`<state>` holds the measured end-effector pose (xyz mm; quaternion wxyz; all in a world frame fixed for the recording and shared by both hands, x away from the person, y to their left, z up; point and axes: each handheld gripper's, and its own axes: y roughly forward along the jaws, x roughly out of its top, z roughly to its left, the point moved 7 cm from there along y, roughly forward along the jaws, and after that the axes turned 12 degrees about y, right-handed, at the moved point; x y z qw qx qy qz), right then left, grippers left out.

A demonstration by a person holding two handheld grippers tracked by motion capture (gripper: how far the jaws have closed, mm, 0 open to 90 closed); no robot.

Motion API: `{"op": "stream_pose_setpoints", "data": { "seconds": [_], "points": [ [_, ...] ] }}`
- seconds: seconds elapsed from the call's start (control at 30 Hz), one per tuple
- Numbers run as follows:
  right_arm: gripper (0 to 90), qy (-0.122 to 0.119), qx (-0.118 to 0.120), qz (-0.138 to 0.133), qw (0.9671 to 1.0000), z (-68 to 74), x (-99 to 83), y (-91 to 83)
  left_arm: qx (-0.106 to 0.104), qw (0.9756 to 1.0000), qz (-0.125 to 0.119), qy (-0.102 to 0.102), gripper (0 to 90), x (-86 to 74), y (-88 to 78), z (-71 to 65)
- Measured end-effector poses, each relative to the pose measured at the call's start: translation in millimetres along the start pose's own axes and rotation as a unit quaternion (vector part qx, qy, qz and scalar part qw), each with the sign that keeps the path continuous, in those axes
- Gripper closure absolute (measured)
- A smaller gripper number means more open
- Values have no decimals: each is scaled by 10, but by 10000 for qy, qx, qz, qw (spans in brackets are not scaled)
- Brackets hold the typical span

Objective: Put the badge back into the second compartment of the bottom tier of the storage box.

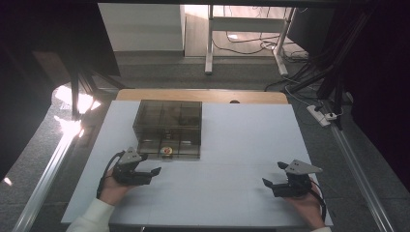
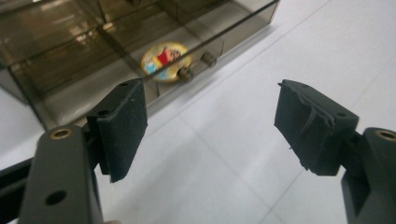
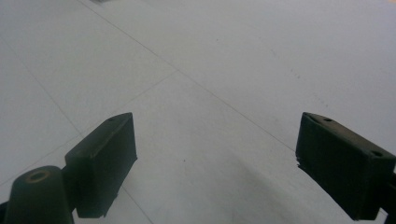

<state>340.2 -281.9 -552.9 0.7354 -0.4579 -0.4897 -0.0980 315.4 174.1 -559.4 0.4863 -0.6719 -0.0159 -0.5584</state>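
White tabletop [image 1: 241, 145], smoked clear drawer box [image 1: 168, 128] at the far left. Bottom drawer [image 2: 116, 70] stood pulled out, round cartoon badge [image 2: 166, 61] inside; nothing gripped yet. Left gripper [image 2: 210, 116] jaws wide, badge just beyond them. Right gripper [image 3: 215, 158] wide, well apart.

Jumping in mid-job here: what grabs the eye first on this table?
The smoky see-through drawer box at the table's far left-centre, with a bright cartoon badge in its pulled-out lower drawer, by the knobs. The left gripper sits open just in front of it; the right gripper is open, far right over bare white table.
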Motion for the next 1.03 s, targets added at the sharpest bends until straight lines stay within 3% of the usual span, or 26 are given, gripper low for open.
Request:
{"op": "stream_pose_setpoints", "data": {
  "seconds": [0.37, 1.03],
  "points": [
    [124, -23, -6, 15, 10000, 2, -4, 6, 106, 9997, 92, -189, 225, -243, -70, 9],
    [124, -29, -19, -6, 10000, 7, 1, -1, 130, 9997, 126, -192, 213, -270, -67, 17]
  ]
}}
